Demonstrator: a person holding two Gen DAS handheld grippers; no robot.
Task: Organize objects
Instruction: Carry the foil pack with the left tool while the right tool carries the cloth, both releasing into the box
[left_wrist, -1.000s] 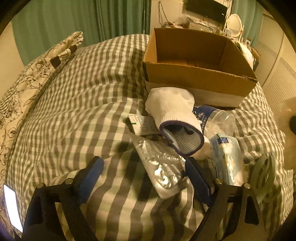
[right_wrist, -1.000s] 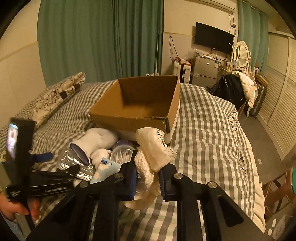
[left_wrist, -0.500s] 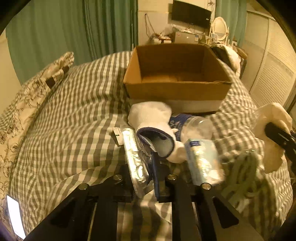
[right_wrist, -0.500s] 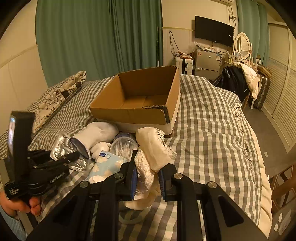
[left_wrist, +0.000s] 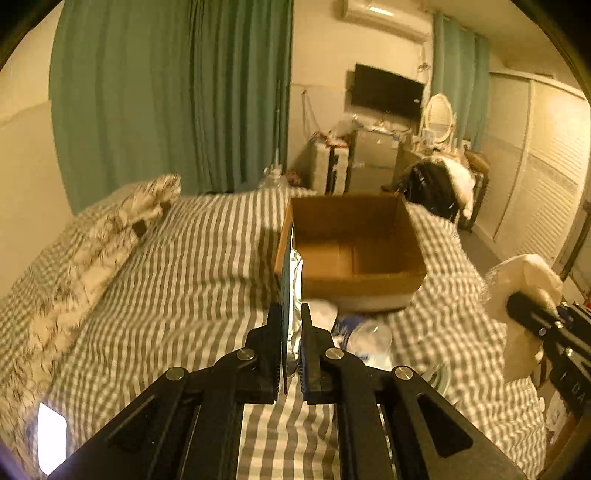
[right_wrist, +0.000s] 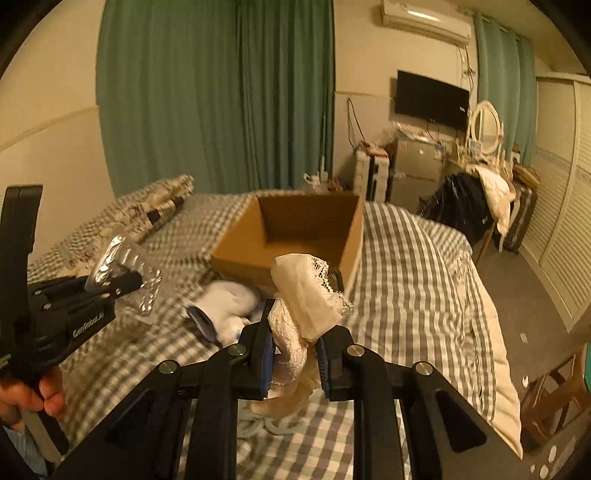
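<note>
Clamping a silver foil blister pack (left_wrist: 294, 295) edge-on, the left tool (left_wrist: 291, 332) is hanging above the grey checked bed (left_wrist: 184, 277). The right tool (right_wrist: 293, 345) is gripping a cream lace-trimmed cloth (right_wrist: 304, 291) before the open brown cardboard box (right_wrist: 295, 236).

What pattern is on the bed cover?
Grey-and-white check on the bed cover, clearest in the right wrist view.

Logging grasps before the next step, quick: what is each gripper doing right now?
Left gripper: closed on the foil blister pack.
Right gripper: closed on the cream lace cloth.
</note>
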